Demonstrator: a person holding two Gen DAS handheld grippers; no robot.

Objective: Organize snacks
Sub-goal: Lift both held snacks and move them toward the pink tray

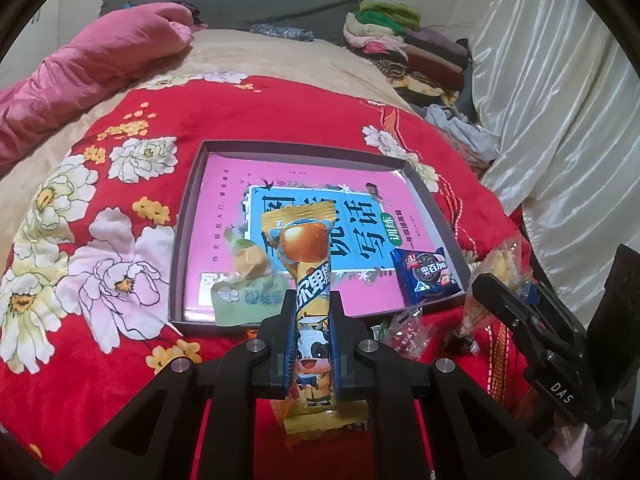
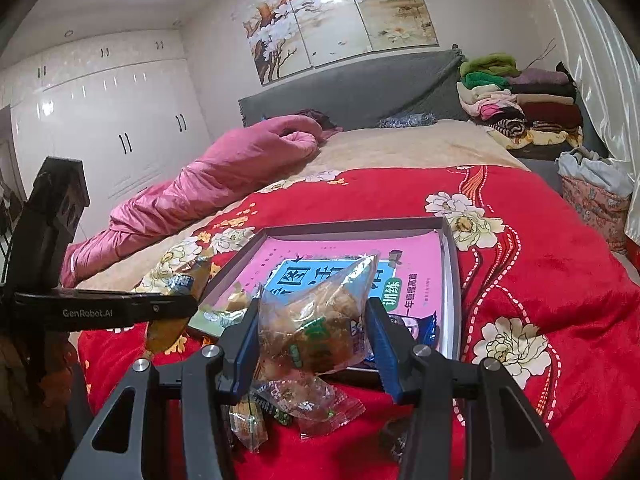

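Left wrist view: a yellow snack stick (image 1: 312,300) is pinched by the left gripper (image 1: 311,316) just before the tray (image 1: 188,216); a clear snack bag (image 2: 320,320) is clamped by the right gripper (image 2: 316,332) beside it. Release inside the tray is judged to be required next.

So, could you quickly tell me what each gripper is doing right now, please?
Left gripper: shut on the yellow snack stick.
Right gripper: shut on the clear snack bag.

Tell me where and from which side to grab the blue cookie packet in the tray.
Grip the blue cookie packet across its flat middle, coming from above. It lies flat in the tray's near right corner, close against the walls, so a level approach looks blocked. Both tongs are full now, so one would probably have to drop its snack first.
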